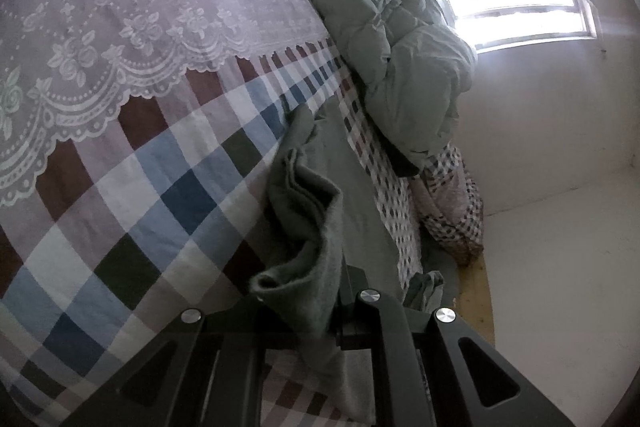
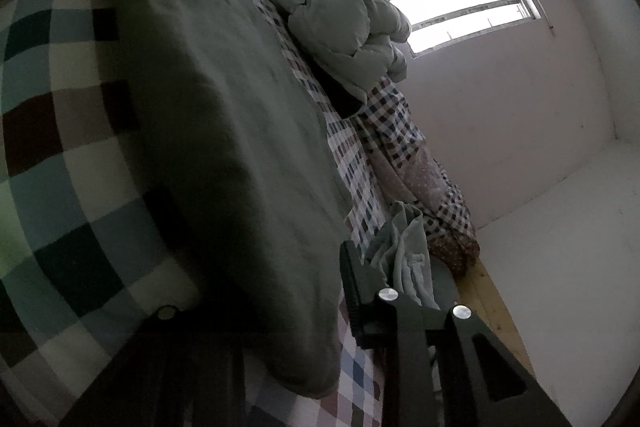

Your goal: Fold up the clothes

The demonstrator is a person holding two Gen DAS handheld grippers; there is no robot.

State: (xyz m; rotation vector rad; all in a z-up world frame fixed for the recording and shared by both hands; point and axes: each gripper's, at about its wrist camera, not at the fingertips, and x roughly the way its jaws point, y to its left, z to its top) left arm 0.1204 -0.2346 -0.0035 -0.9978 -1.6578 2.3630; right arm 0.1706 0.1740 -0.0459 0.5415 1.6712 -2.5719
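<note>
A grey-green garment lies on a checked bedsheet. My left gripper is shut on a bunched edge of the garment, which rises in folds between the fingers. In the right wrist view the same garment spreads wide and fills the left half, draped over the left finger. My right gripper is close against the cloth; only its right finger shows, so the grip cannot be read.
A white lace cover lies over the sheet's far part. A pale green quilt is heaped by the wall. A checked pillow and a crumpled pale cloth lie at the bed's edge. A window glares.
</note>
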